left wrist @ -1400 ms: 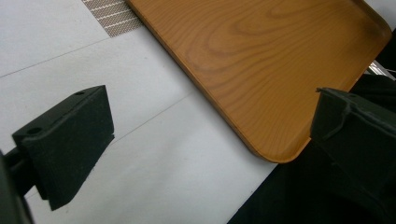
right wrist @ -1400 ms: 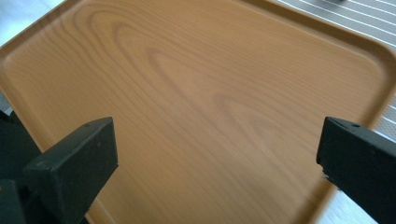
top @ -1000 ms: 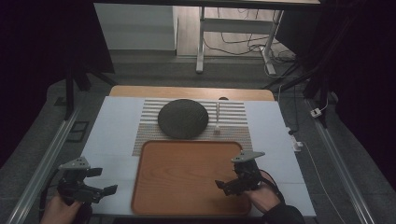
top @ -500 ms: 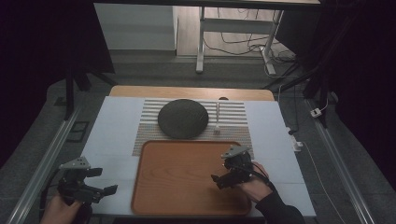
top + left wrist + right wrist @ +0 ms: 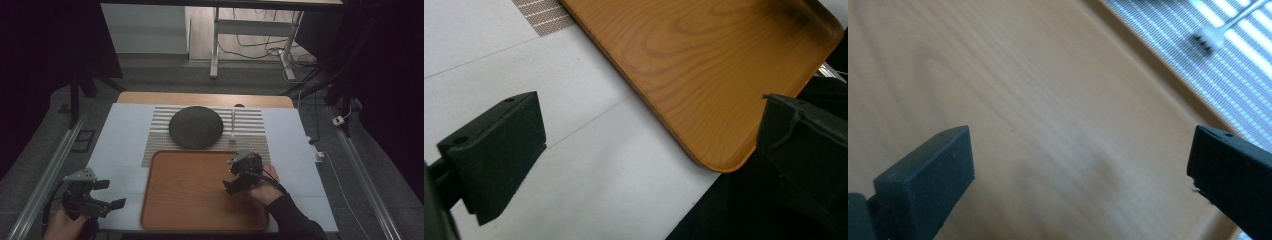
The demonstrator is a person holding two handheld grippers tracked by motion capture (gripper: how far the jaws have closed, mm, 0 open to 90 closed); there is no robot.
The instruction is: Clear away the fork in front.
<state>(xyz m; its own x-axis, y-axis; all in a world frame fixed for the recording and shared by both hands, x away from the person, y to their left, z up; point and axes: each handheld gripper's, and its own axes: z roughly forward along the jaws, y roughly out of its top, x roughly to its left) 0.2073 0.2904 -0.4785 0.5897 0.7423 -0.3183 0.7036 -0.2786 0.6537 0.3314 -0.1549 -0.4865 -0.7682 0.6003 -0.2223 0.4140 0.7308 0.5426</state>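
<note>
A wooden tray lies near the table's front edge. Behind it a dark round plate and a white fork rest on a striped mat. My right gripper hovers open over the tray's right part; the right gripper view has the tray's wood between its spread jaws, with the fork's head on the mat beyond. My left gripper stands open over the white table cover left of the tray, nothing in it. The left gripper view holds the tray's near corner.
A white cover spans the table under the mat and tray. Metal rails run along both sides. Beyond the table are a desk frame and cables on the floor. A strip of mat appears past the left jaws.
My right gripper has moved left and away from me, from the tray's right edge to above its right part. The left gripper has barely shifted.
</note>
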